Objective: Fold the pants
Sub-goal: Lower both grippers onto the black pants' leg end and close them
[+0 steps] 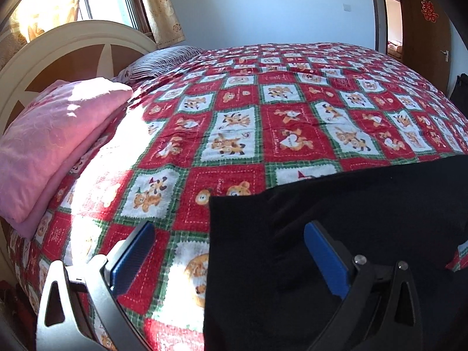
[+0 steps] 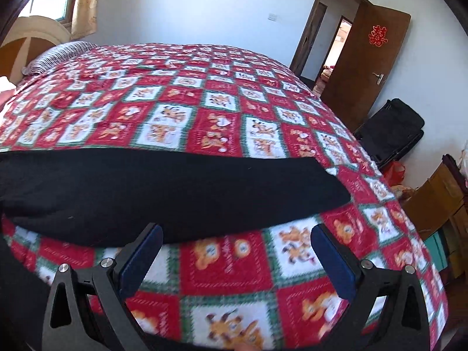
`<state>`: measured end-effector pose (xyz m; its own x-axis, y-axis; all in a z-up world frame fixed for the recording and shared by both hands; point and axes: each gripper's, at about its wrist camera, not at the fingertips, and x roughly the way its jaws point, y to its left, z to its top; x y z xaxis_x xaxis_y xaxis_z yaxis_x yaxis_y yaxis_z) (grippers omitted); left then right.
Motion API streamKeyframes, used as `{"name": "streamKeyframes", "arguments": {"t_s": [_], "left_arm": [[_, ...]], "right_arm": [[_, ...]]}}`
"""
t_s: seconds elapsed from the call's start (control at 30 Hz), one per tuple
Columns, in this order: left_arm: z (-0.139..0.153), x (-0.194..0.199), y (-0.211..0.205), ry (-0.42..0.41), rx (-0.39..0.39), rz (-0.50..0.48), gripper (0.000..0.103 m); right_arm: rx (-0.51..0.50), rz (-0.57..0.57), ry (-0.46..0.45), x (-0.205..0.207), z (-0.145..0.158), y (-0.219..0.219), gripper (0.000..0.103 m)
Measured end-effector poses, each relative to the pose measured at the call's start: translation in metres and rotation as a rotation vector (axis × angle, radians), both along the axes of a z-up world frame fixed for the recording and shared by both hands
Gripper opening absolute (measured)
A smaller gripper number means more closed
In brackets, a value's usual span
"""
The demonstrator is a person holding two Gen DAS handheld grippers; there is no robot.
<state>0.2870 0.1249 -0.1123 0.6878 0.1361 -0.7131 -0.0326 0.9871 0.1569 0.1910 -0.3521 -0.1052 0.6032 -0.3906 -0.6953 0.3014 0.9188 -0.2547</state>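
Observation:
Black pants (image 1: 351, 219) lie flat on the red, white and green checked bedspread (image 1: 234, 117). In the left wrist view their straight left edge and upper left corner lie between my fingers. My left gripper (image 1: 228, 251) is open, just above that corner, with one blue pad (image 1: 134, 257) over the bedspread and the other over the black cloth. In the right wrist view the pants (image 2: 175, 190) stretch across as a long black band ending at the right. My right gripper (image 2: 237, 251) is open and empty over the bedspread (image 2: 204, 102), just in front of the pants' near edge.
A folded pink blanket (image 1: 52, 146) and a striped pillow (image 1: 158, 61) lie by the white headboard (image 1: 73, 38) at the left. A black bag (image 2: 392, 128), wooden furniture (image 2: 438, 199) and an open brown door (image 2: 365, 64) stand to the right of the bed.

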Motion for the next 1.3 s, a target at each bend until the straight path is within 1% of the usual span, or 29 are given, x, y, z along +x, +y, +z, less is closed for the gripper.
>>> {"name": "streamKeyframes", "arguments": {"t_s": [0.2, 0.4, 0.47, 0.5, 0.53, 0.57, 0.6, 0.63, 0.73, 0.8, 0.87, 0.9, 0.97, 1.07, 1.23, 1.27, 1.3], "left_arm": [[-0.008, 0.024, 0.005, 0.044, 0.001, 0.0, 0.103], [-0.024, 0.037, 0.013, 0.113, -0.041, -0.007, 0.103], [-0.031, 0.041, 0.016, 0.134, -0.069, -0.006, 0.103], [-0.034, 0.042, 0.018, 0.136, -0.097, -0.006, 0.103], [-0.036, 0.043, 0.021, 0.14, -0.129, -0.005, 0.103], [-0.038, 0.044, 0.023, 0.148, -0.155, -0.003, 0.103], [-0.039, 0.045, 0.025, 0.155, -0.181, -0.006, 0.103], [-0.04, 0.047, 0.029, 0.162, -0.208, -0.012, 0.103], [-0.036, 0.05, 0.034, 0.161, -0.244, -0.031, 0.099], [-0.035, 0.052, 0.034, 0.166, -0.25, -0.046, 0.098], [-0.039, 0.053, 0.03, 0.18, -0.23, -0.058, 0.098], [-0.041, 0.053, 0.028, 0.182, -0.22, -0.066, 0.099], [-0.044, 0.057, 0.027, 0.201, -0.216, -0.073, 0.103], [-0.048, 0.061, 0.029, 0.226, -0.228, -0.078, 0.103], [-0.047, 0.062, 0.028, 0.232, -0.212, -0.087, 0.103], [-0.047, 0.061, 0.027, 0.226, -0.204, -0.088, 0.103], [-0.045, 0.059, 0.025, 0.213, -0.192, -0.089, 0.103]], "right_arm": [[-0.001, -0.037, 0.019, 0.026, -0.003, -0.043, 0.102], [0.011, -0.094, 0.044, 0.044, -0.011, -0.089, 0.102], [0.029, -0.118, 0.049, 0.047, -0.013, -0.106, 0.101], [0.056, -0.126, 0.049, 0.049, -0.014, -0.117, 0.101], [0.09, -0.129, 0.048, 0.051, -0.015, -0.126, 0.098], [0.128, -0.134, 0.045, 0.051, -0.016, -0.135, 0.094], [0.16, -0.135, 0.048, 0.052, -0.017, -0.142, 0.085], [0.199, -0.135, 0.056, 0.054, -0.018, -0.151, 0.082], [0.264, -0.133, 0.067, 0.059, -0.021, -0.168, 0.082], [0.289, -0.149, 0.075, 0.063, -0.025, -0.179, 0.082], [0.31, -0.162, 0.083, 0.067, -0.029, -0.188, 0.082], [0.31, -0.173, 0.084, 0.07, -0.031, -0.192, 0.082], [0.303, -0.186, 0.086, 0.077, -0.033, -0.2, 0.082], [0.303, -0.2, 0.087, 0.089, -0.036, -0.213, 0.082], [0.292, -0.205, 0.108, 0.109, -0.048, -0.225, 0.081], [0.297, -0.205, 0.118, 0.112, -0.052, -0.227, 0.08], [0.306, -0.204, 0.128, 0.114, -0.058, -0.23, 0.077]]}}
